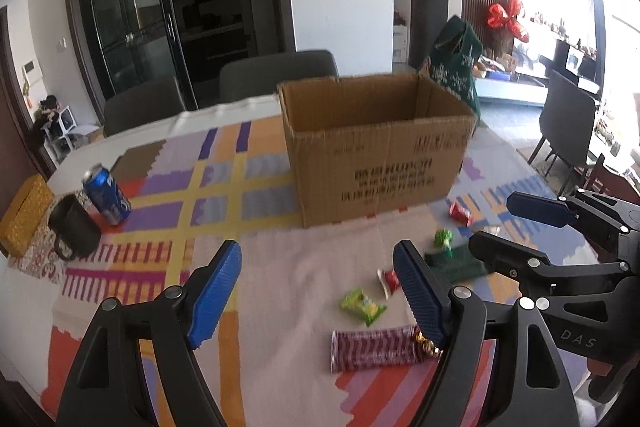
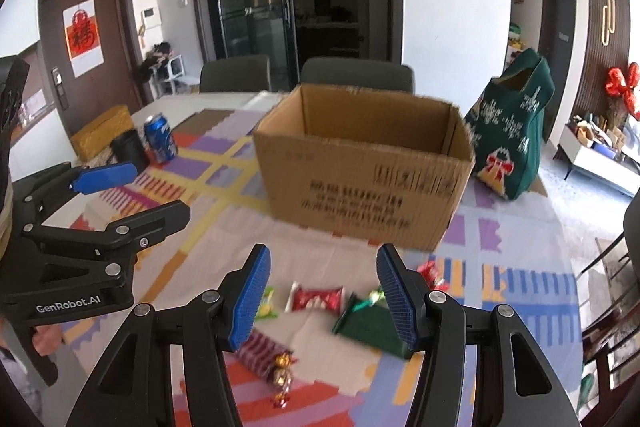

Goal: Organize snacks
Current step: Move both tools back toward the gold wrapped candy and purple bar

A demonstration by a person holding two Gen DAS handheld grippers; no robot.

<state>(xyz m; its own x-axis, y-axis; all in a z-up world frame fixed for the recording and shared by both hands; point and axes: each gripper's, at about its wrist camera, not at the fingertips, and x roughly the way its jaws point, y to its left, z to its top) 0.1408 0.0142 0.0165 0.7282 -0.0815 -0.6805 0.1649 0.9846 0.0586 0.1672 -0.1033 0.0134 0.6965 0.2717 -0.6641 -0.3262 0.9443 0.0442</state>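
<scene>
An open-topped cardboard box point(image 1: 376, 147) point(image 2: 360, 179) stands mid-table. In front of it lie loose snacks: a lime packet point(image 1: 362, 305), a red-and-white packet point(image 2: 318, 298), a maroon striped bar point(image 1: 374, 345), a gold-wrapped candy point(image 2: 282, 375), a dark green packet point(image 2: 368, 327) and a small red packet point(image 1: 460, 211). My left gripper point(image 1: 316, 291) hovers open above the cloth, left of the snacks, holding nothing. My right gripper point(image 2: 323, 297) is open above the red-and-white packet, clear of it. Each gripper shows in the other's view, the right gripper point(image 1: 516, 231) and the left gripper point(image 2: 134, 197).
A blue can point(image 1: 106, 193), a black mug point(image 1: 76, 231) and a yellow box point(image 1: 24, 213) stand at the table's left. A green bag point(image 2: 516, 131) leans right of the cardboard box. Grey chairs point(image 2: 356, 75) line the far side, another chair point(image 1: 568, 123) stands right.
</scene>
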